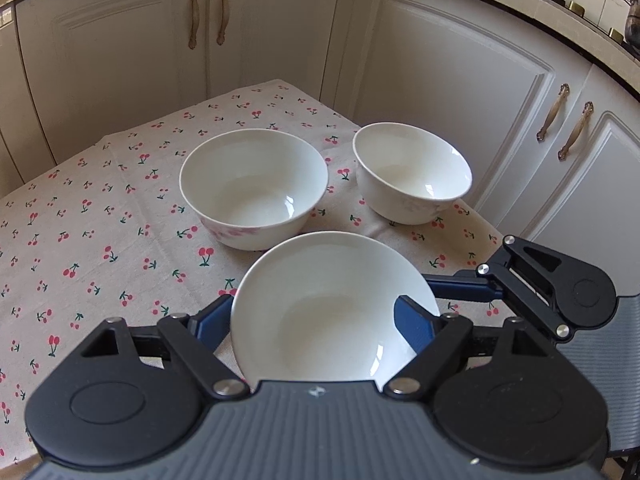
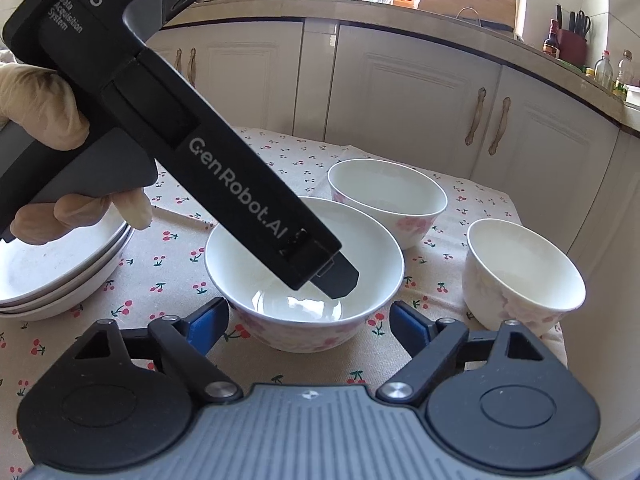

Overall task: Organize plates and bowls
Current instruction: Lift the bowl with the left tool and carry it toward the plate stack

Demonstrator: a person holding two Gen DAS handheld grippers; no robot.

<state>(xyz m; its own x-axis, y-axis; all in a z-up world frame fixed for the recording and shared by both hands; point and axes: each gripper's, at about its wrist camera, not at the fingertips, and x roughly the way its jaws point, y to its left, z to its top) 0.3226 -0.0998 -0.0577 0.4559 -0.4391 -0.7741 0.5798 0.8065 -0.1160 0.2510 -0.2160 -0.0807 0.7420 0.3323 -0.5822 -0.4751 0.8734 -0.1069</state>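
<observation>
A white bowl (image 2: 280,300) with pink flowers on its outside stands on the cherry-print cloth (image 2: 172,264). My right gripper (image 2: 310,320) is open. Its blue pads (image 2: 208,320) flank the bowl's walls without pressing on them. My left gripper (image 1: 316,312) comes down over the same bowl (image 1: 332,312). Its right pad (image 1: 412,320) is over the inside and its left pad is outside, partly behind the rim. Its jaws stand apart, and one fingertip (image 2: 340,280) dips into the bowl. A gloved hand (image 2: 40,112) holds that gripper.
Two more white bowls (image 1: 256,188) (image 1: 412,172) stand farther back, and the smaller one is near the table's right edge. A stack of white plates (image 2: 60,280) sits at the left. Cream cabinet doors (image 1: 440,80) close off the space behind the table.
</observation>
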